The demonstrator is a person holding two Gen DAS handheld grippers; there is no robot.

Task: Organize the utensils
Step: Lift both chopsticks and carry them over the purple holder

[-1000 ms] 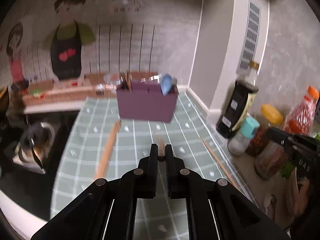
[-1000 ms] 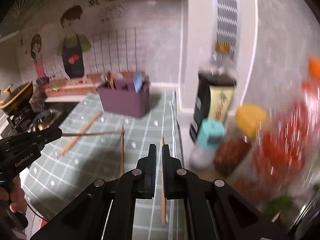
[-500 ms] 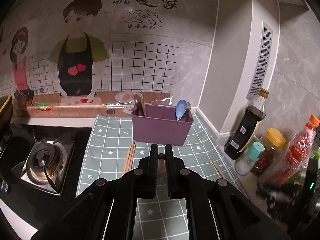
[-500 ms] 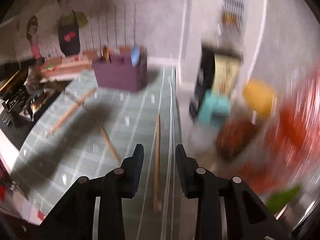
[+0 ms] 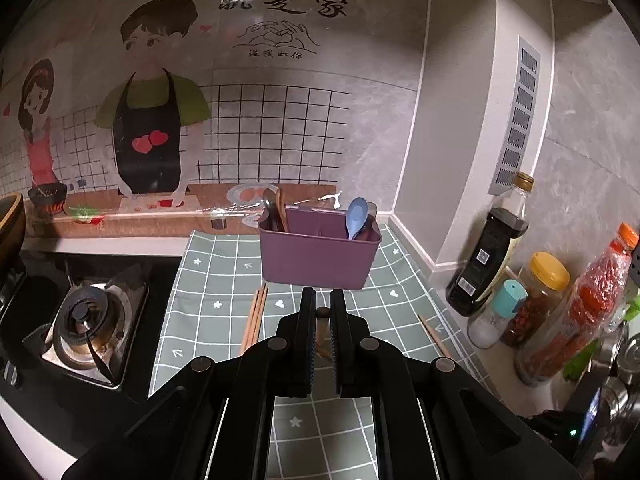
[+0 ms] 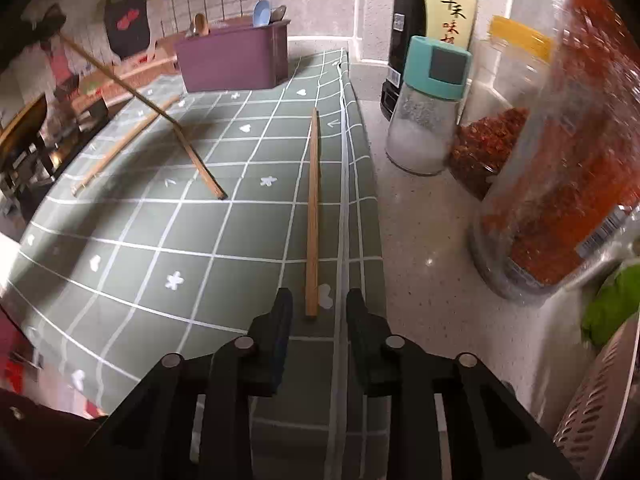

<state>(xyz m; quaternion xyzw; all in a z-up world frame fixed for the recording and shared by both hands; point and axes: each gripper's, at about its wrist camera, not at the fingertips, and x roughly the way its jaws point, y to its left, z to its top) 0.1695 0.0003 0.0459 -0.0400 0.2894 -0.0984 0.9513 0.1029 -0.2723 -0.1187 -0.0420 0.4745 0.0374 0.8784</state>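
Purple utensil caddy already holds spoons. Our left hand-held gripper clamps one wooden chopstick just in front of it. Our right hand-held gripper, jaws closing, straddles another chopstick, not yet pinched. A pair lies before the caddy.

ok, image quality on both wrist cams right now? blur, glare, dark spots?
Left wrist: sharp and dim, glare streak on the wall film behind the purple bin, dark around the stove, fisheye bends the wall lines. Right wrist: mat and chopstick crisp, the red jar at the right edge smeared, corners dark.
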